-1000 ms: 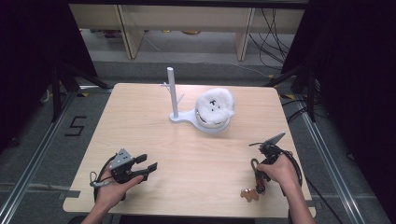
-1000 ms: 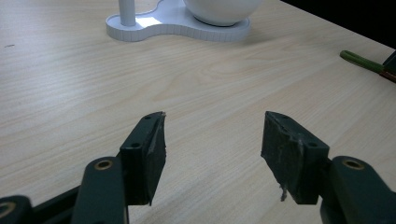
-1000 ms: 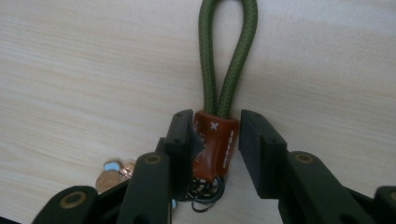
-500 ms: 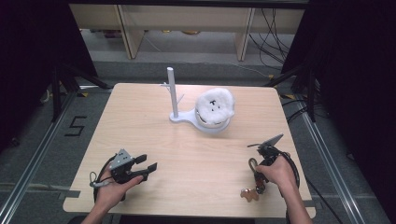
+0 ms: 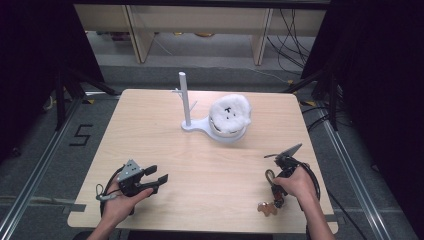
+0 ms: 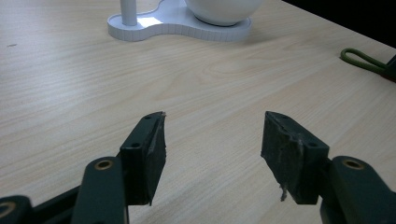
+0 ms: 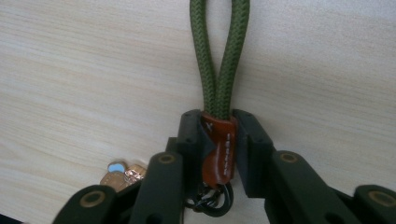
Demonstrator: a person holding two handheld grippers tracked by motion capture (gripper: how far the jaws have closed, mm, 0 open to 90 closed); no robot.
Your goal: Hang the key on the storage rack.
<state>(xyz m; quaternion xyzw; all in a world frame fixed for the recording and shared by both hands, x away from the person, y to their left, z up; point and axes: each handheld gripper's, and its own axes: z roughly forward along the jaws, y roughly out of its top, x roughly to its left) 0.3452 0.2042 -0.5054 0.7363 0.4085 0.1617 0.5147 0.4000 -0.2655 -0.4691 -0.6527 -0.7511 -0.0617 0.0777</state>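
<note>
Clamping keychain, R gripper just closed; L gripper open; bowl holds plush.

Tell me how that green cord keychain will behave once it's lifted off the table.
The green cord loop will probably flop over, being soft braid. The charms likely dangle and swing below. The right gripper, just closed on the brown leather tab, should hold without slipping.

Readable marks: one digit "5", black tape, on the floor beside the tabletop's left edge.
</note>
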